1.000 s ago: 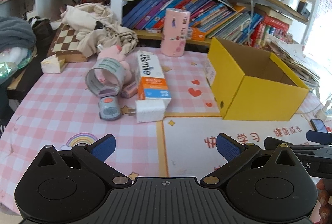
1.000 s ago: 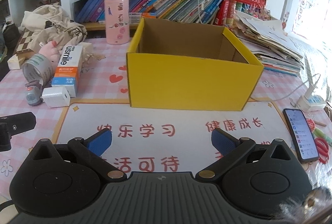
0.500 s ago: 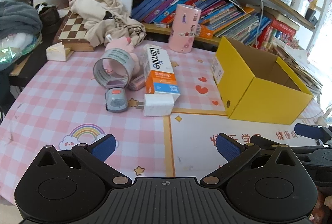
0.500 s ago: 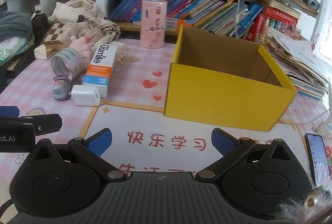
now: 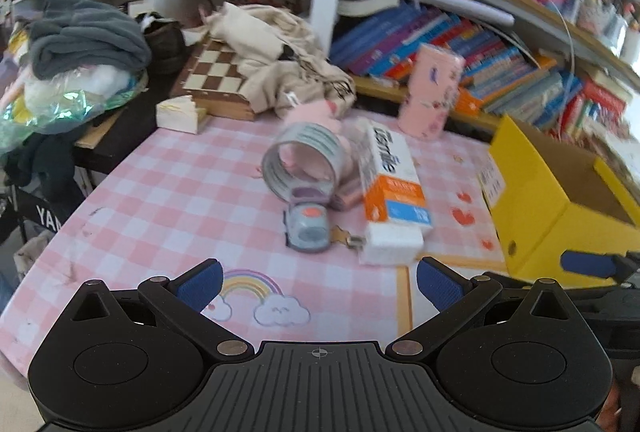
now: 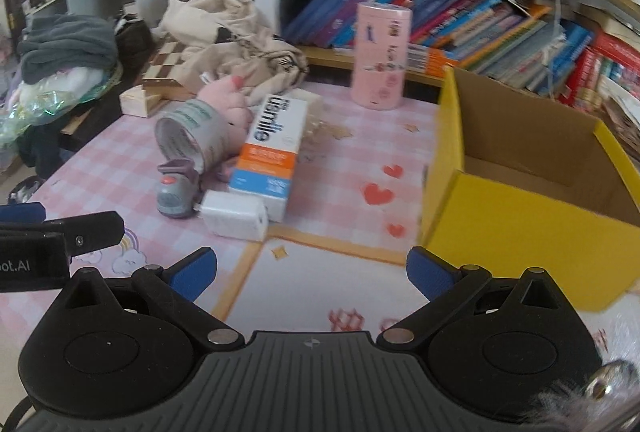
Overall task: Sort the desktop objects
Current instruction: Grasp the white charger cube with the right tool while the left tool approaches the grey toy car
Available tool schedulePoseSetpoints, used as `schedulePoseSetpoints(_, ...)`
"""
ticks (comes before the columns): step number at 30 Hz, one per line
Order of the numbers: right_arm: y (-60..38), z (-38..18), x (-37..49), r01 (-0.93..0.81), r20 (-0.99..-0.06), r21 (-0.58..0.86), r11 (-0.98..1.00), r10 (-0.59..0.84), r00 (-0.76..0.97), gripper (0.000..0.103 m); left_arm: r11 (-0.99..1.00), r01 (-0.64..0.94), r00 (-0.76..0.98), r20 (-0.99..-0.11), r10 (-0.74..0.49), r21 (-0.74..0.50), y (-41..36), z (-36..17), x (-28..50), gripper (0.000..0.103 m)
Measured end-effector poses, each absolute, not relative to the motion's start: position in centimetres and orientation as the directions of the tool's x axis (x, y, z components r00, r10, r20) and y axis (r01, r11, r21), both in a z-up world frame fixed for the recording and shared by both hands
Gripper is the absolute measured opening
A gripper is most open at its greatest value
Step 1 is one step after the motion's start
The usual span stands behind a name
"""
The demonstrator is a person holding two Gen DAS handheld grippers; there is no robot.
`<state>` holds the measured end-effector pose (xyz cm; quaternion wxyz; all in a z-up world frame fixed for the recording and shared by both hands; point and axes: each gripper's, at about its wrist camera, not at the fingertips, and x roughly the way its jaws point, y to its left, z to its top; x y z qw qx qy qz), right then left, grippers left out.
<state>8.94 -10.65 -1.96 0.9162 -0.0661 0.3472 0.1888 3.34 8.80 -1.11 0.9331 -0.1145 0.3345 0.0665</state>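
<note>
Both tongs, the left gripper point(image 5: 318, 282) and the right gripper point(image 6: 310, 270), were held spread and empty. Just ahead lay the white charger point(image 5: 390, 244); judged light, rigid and smooth, it was best pinched across its flat sides.

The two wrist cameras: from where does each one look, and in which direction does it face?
Left wrist: sits on the left gripper, open, looking forward over the pink checked tablecloth at the tape roll and usmile box; the right gripper's blue fingertip shows at right.
Right wrist: sits on the right gripper, open, facing the same pile and the yellow box; the left gripper's finger enters at left.
Shared: tape roll, usmile box, white charger, yellow box.
</note>
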Motion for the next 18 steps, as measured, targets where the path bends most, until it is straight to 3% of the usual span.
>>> schedulePoseSetpoints(3,-9.7,-2.4,9.9,-0.436,-0.674,0.028,0.899,0.339,0.656,0.103,0.956,-0.2,0.768,-0.64,0.016,-0.215,9.5,-1.6,4.1,0.103)
schedulePoseSetpoints(10,-7.6,-3.1,12.2,-0.538,-0.679,0.056,0.841,0.427,0.597,0.101,0.932,-0.29,0.768,-0.634,0.091,-0.218,10.8,-1.9,5.9,0.103)
schedulePoseSetpoints(18,-5.9,-4.6,15.7,-0.548,-0.722,0.103,0.83,0.441,0.533,0.065,0.887,-0.386,0.719,-0.685,0.118,-0.252,12.8,-3.1,7.9,0.103)
